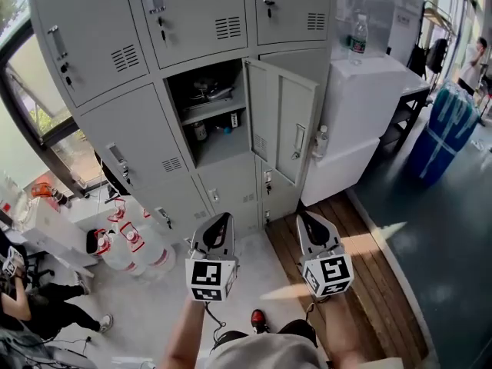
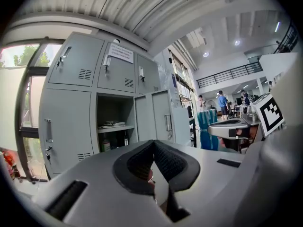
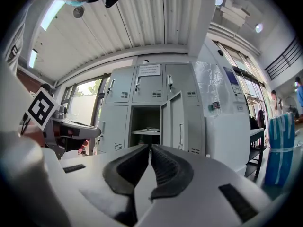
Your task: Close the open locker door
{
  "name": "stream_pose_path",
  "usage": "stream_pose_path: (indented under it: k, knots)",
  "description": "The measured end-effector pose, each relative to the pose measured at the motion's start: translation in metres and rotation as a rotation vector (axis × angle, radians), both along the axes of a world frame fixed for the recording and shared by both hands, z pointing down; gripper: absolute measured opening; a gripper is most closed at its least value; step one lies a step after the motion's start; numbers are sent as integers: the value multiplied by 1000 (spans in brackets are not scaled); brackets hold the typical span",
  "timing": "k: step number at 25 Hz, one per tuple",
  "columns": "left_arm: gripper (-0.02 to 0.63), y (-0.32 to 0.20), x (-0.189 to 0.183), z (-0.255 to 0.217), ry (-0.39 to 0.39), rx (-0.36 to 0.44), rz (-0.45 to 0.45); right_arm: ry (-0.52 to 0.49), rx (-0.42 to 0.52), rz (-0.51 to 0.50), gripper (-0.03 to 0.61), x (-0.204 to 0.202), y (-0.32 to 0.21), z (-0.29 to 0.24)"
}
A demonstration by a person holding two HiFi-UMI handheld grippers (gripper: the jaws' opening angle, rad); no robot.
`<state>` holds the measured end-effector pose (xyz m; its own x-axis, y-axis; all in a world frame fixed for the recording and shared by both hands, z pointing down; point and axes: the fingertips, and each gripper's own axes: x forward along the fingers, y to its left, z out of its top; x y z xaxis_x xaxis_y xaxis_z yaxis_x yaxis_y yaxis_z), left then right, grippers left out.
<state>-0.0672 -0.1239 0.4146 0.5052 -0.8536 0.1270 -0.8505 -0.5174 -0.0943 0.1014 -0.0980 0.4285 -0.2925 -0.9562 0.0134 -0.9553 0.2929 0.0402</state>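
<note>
A bank of grey lockers stands ahead. One middle compartment is open, with a shelf and small items inside. Its door is swung out to the right with the handle side facing me. Both grippers hang well short of the lockers, over the floor. My left gripper is shut with nothing between its pads, and so is my right gripper. In the left gripper view the gripper points at the open compartment and door. In the right gripper view the gripper faces the same door.
A white cabinet with a bottle on top stands right of the lockers. Large water bottles lie on the floor at the left, near a seated person. A blue bin stands at the right, and wooden flooring runs beneath.
</note>
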Motion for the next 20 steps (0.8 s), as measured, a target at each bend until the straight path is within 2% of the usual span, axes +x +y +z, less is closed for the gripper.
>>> stream_pose_path:
  k: [12,20]
  knots:
    - [21,-70,37,4,16,4,114,18,8,108,32,36,-63,-3]
    - [21,-121,67,10,13,-3,139,-4,10,110,32,60,-116,-1]
